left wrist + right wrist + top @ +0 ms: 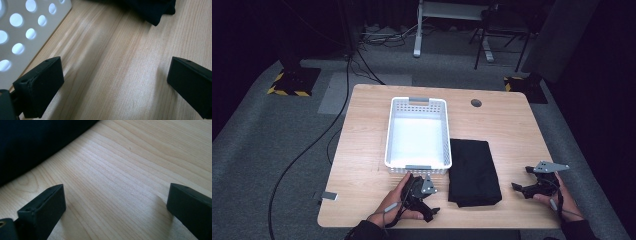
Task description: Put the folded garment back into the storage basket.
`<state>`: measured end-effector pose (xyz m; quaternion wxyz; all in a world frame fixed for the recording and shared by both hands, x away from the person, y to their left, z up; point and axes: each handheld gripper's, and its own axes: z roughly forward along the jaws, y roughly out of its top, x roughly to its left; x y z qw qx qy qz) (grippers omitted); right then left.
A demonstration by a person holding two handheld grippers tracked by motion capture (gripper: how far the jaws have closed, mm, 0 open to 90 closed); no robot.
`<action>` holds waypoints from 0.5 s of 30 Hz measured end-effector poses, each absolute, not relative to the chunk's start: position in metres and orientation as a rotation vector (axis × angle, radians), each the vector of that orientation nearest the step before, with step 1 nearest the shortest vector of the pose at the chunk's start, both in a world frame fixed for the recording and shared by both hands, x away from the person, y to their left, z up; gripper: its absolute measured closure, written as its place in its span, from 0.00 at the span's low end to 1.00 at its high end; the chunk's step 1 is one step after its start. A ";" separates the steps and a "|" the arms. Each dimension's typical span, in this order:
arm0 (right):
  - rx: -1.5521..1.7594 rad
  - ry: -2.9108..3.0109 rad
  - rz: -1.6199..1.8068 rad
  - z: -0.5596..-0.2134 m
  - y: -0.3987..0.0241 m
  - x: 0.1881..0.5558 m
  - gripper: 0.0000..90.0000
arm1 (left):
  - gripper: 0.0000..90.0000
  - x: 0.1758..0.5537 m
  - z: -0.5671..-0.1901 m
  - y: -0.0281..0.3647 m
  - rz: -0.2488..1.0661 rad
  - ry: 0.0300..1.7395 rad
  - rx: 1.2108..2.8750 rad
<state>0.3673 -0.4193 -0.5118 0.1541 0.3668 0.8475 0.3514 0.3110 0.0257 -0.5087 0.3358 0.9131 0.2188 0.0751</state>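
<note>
A folded black cloth (474, 172) lies on the wooden table (362, 145), just right of a white perforated basket (418, 131) that is empty. My left gripper (428, 202) rests near the table's front edge, below the basket and left of the cloth, jaws wide open over bare wood. In the left gripper view the basket's wall (17, 27) is at the left and a corner of the cloth (155, 10) lies ahead. My right gripper (523, 181) sits right of the cloth, open, nothing between its jaws. The cloth (30, 142) fills the upper left of the right gripper view.
A round cable hole (476, 103) is in the table's far right part. A small grey tag (329, 196) sticks out at the table's left front edge. Cables, stand bases and chair legs stand on the carpet beyond the table.
</note>
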 end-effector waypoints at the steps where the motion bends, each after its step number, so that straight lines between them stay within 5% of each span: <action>1: 1.052 2.429 1.007 -0.512 -0.419 0.367 0.03 | 0.01 0.311 -0.509 0.026 0.196 0.571 2.382; 15: 1.056 2.428 1.006 -0.512 -0.419 0.367 0.03 | 0.03 0.306 -0.500 0.011 0.205 0.547 2.376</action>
